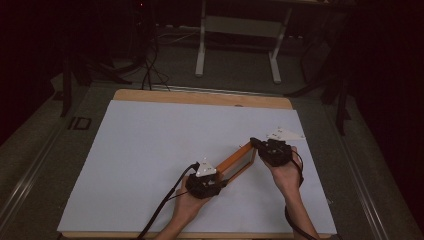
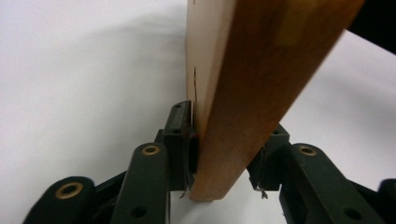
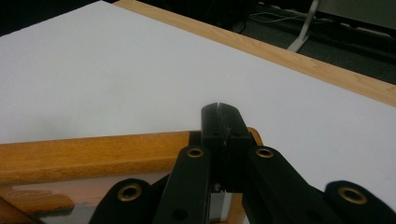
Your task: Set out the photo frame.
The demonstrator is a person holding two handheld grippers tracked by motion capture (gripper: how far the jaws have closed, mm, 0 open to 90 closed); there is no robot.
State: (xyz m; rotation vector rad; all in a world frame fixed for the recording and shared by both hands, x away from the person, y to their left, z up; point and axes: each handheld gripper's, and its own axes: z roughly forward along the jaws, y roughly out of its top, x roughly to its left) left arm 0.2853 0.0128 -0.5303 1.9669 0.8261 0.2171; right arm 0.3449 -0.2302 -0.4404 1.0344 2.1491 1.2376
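here, wooden frame [image 1: 239, 161] in both claws, no legible writing

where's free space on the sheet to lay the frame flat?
Bare white sheet left of the wooden frame and behind it, up to the table's wooden far edge. Crowded: near right, where left gripper and right gripper clamp the frame.

Wooden picture frame [image 1: 239, 161], on edge, diagonal on table
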